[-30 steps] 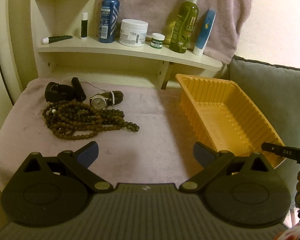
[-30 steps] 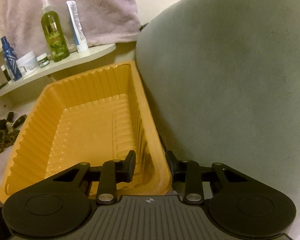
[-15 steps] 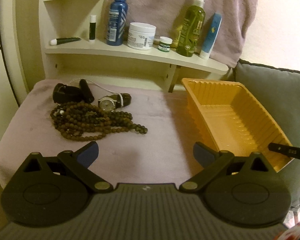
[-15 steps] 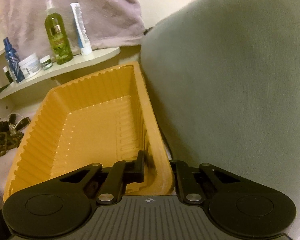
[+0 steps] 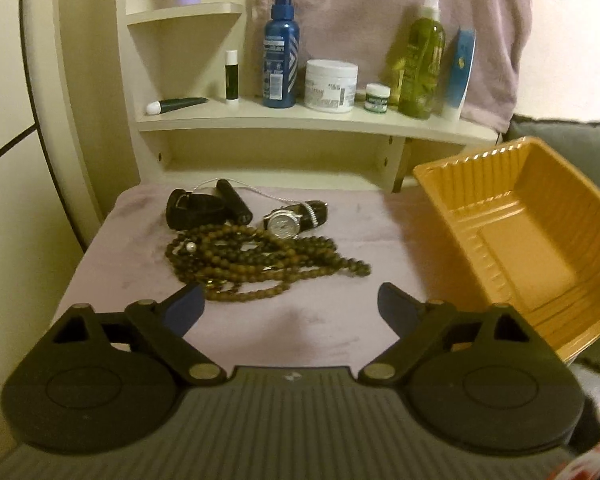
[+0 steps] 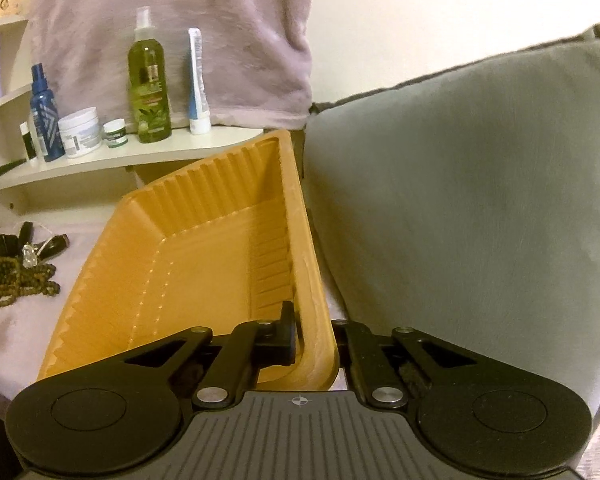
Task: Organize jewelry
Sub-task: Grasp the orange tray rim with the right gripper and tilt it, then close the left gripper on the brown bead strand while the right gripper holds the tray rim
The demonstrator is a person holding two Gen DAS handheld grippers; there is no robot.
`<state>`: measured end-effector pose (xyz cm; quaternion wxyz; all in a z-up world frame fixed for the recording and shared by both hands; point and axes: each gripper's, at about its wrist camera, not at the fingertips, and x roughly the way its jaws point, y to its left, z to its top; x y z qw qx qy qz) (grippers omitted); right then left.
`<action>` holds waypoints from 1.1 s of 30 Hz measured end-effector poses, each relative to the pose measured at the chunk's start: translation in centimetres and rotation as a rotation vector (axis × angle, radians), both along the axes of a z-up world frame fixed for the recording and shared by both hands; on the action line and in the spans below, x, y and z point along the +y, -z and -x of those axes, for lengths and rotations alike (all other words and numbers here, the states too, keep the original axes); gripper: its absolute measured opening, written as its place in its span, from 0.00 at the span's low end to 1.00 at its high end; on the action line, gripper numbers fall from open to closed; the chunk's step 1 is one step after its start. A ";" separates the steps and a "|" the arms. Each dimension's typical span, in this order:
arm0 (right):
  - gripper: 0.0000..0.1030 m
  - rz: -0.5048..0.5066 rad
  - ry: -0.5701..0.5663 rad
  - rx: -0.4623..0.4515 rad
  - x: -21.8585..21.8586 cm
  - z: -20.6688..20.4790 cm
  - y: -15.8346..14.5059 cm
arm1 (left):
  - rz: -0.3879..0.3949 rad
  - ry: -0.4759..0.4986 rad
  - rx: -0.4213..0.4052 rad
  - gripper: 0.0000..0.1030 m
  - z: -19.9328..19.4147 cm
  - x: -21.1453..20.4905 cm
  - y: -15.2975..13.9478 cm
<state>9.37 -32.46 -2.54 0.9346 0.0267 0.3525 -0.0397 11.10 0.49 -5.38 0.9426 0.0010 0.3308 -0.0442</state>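
Far left, near the back-left corner of the mauve cloth-covered surface [image 5: 308,320]: a coiled black leather strap [image 5: 194,210] and a short black cylinder [image 5: 233,200], just beside them a round-faced steel wristwatch on a dark band [image 5: 288,222], and in front a heaped strand of small brown wooden beads [image 5: 256,264] touching the watch. Facing that heap, the left gripper [image 5: 290,306], blue-padded fingers [image 5: 186,308] spread wide but closing, nothing between them, one pad at the near edge of the beads. Further right, along the right edge of the surface against a grey-green cushion [image 6: 480,200], a ribbed orange plastic tray [image 5: 516,240], empty, tilted with its near right corner raised. At that corner, the right gripper [image 6: 312,336], fingers clamped shut on the tray's rim, one inside the wall, one outside. Step in hand, by the look of it: bringing the tray toward the jewelry while lining up for a pick. Best done by keeping the pinch firm and low on the thin rim, levelling the tray and setting it flat close to the heap, well short of the beads; then lowering the left fingers astride the thickest bundle of the strand, closing fully before lifting so loose loops do not drag the watch along.
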 end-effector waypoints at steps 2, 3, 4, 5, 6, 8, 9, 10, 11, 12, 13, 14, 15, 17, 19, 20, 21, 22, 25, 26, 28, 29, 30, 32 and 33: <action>0.05 0.016 0.001 0.001 0.4 0.1 -0.2 | -0.037 0.021 -0.008 0.82 -0.2 0.3 0.5; 0.05 0.020 0.002 0.002 0.5 0.2 -0.4 | -0.055 0.030 -0.016 0.80 -0.3 0.3 0.8; 0.05 0.027 0.003 0.002 0.7 0.2 -0.5 | -0.069 0.037 -0.019 0.78 -0.4 0.4 1.1; 0.05 0.034 0.003 0.003 0.9 0.2 -0.6 | -0.081 0.046 -0.019 0.75 -0.7 0.6 1.4; 0.05 0.040 0.004 0.003 1.1 0.2 -0.6 | -0.089 0.059 -0.014 0.68 -1.0 0.6 1.7; 0.05 0.055 0.006 0.005 1.4 0.2 -0.7 | -0.096 0.085 -0.002 0.57 -1.7 0.7 2.3; 0.05 0.060 0.008 0.008 1.5 0.2 -0.7 | -0.102 0.097 0.001 0.50 -2.1 0.7 2.5; 0.05 0.066 0.009 0.009 1.6 0.2 -0.7 | -0.111 0.108 0.002 0.46 -2.5 0.7 2.8; 0.05 0.069 0.009 0.009 1.6 0.2 -0.7 | -0.120 0.119 0.005 0.38 -2.9 0.5 3.1; 0.05 0.074 0.010 0.012 1.7 0.1 -0.7 | -0.126 0.132 0.006 0.31 -3.2 0.4 3.3; 0.05 0.077 0.012 0.013 1.7 0.1 -0.7 | -0.128 0.145 0.010 0.29 -3.7 0.3 3.6; 0.05 0.078 0.013 0.014 1.7 0.1 -0.7 | -0.130 0.153 0.011 0.27 -4.0 0.2 3.8; 0.05 0.082 0.013 0.015 1.7 0.0 -0.7 | -0.135 0.163 0.011 0.26 -4.3 -0.1 4.1; 0.05 0.085 0.014 0.018 1.8 -0.1 -0.7 | -0.140 0.175 0.010 0.25 -4.9 -0.4 4.4; 0.05 0.087 0.015 0.019 1.9 -0.1 -0.8 | -0.143 0.179 0.008 0.24 -5.4 -0.8 4.7; 0.05 0.087 0.015 0.020 1.9 -0.1 -0.8 | -0.146 0.181 0.009 0.22 -5.6 -0.9 4.9; 0.05 0.087 0.015 0.022 1.9 -0.1 -0.8 | -0.147 0.183 0.010 0.18 -5.9 -1.0 5.0; 0.05 0.087 0.015 0.024 1.9 -0.2 -0.8 | -0.148 0.184 0.010 0.16 -6.0 -1.1 5.2; 0.05 0.085 0.016 0.026 1.8 -0.2 -0.7 | -0.165 0.184 0.005 0.13 -6.5 -1.5 5.6; 0.05 0.086 0.015 0.025 1.9 -0.2 -0.7 | -0.168 0.180 0.005 0.13 -6.7 -1.5 5.7; 0.05 0.086 0.014 0.026 1.8 -0.2 -0.7 | -0.183 0.180 0.000 0.13 -6.9 -1.7 5.8; 0.05 0.084 0.013 0.027 1.7 -0.2 -0.6 | -0.189 0.181 -0.001 0.13 -7.1 -1.7 5.9; 0.05 0.082 0.013 0.028 1.7 -0.2 -0.6 | -0.192 0.182 0.001 0.13 -7.1 -1.8 5.9; 0.05 0.079 0.012 0.028 1.6 -0.2 -0.4 | -0.198 0.186 0.009 0.13 -7.2 -1.8 5.8; 0.05 0.077 0.012 0.028 1.6 -0.3 -0.4 | -0.203 0.190 0.014 0.09 -7.2 -1.9 5.8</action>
